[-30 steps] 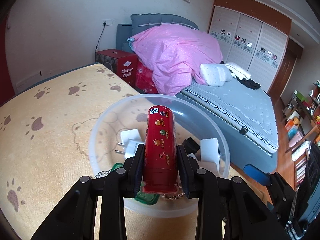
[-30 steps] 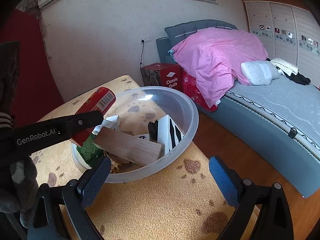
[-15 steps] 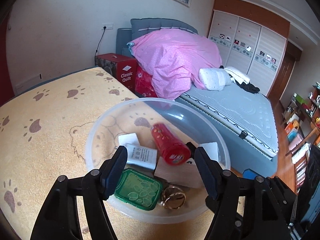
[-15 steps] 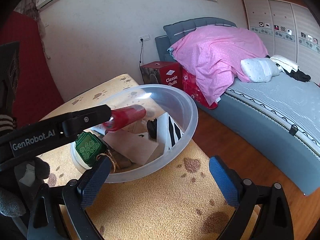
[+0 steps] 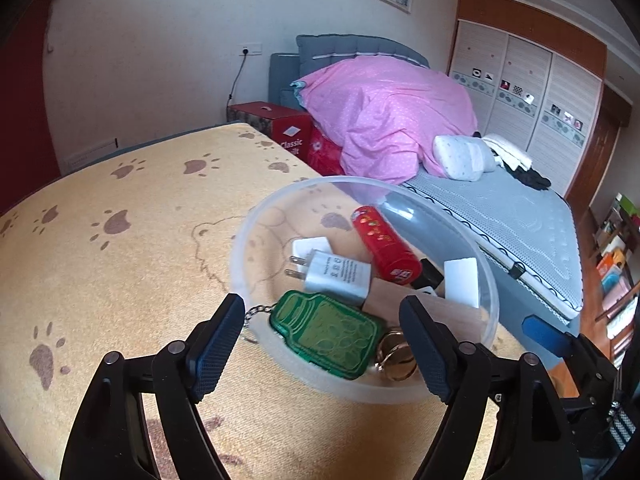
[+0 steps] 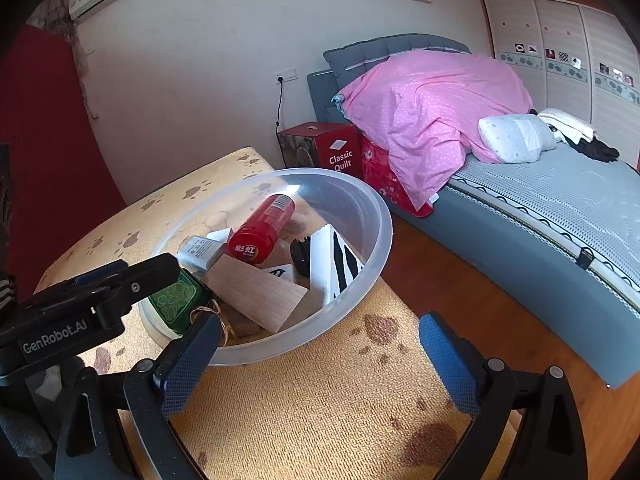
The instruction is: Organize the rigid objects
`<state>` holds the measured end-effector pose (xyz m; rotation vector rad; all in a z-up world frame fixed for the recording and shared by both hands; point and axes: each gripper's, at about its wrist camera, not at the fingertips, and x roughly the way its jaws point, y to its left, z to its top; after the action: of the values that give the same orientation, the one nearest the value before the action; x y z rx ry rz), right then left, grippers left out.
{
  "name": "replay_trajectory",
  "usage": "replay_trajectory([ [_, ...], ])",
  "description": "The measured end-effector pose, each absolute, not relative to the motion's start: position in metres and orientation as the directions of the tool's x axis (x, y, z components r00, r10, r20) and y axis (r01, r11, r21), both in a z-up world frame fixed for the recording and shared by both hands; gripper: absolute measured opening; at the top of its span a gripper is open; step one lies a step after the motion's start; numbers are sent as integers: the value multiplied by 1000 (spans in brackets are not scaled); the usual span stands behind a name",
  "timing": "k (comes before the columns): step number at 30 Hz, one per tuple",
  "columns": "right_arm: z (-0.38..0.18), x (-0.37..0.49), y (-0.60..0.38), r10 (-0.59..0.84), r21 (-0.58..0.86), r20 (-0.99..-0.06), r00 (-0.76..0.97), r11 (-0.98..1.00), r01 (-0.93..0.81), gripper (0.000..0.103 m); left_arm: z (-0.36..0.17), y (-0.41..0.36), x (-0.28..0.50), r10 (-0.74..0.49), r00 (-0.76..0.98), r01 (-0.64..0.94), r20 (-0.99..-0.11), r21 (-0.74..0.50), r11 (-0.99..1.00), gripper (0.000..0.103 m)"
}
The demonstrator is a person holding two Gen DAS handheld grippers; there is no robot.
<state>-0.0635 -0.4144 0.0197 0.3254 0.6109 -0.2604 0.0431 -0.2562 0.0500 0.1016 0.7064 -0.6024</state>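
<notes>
The left gripper (image 5: 322, 344) has its fingers wide apart and holds nothing; it is at the near rim of the clear bowl (image 5: 256, 220). The red can (image 5: 385, 245) lies on its side inside the bowl, over a white charger (image 5: 338, 274) and a wooden block (image 6: 260, 294), near a green keychain (image 5: 326, 332). The right gripper (image 6: 318, 360) also stands wide open and empty, above the paw-print cover beside the bowl.

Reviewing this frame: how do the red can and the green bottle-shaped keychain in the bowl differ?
The red can is a cylinder lying tilted on other items; the green keychain is flat, with a chain over the rim. The can sits mid-bowl, the keychain at the near edge. Both rest in the clear bowl.
</notes>
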Motion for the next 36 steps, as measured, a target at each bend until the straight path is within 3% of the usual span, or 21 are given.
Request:
replay_trajectory([
  [3,20,-64,-414,-146,217,-597,789,917,334,102,50,-247,41,-452,625,513,-636,-101,853,90],
  [20,28,-69,-394,-186,132,-593,783,937,323,103,59,-207,16,-318,763,375,-562,-15,927,100],
  [36,48,-72,-378,-272,0,-541,796,946,324,103,60,-202,-2,-239,810,324,-535,69,944,101],
])
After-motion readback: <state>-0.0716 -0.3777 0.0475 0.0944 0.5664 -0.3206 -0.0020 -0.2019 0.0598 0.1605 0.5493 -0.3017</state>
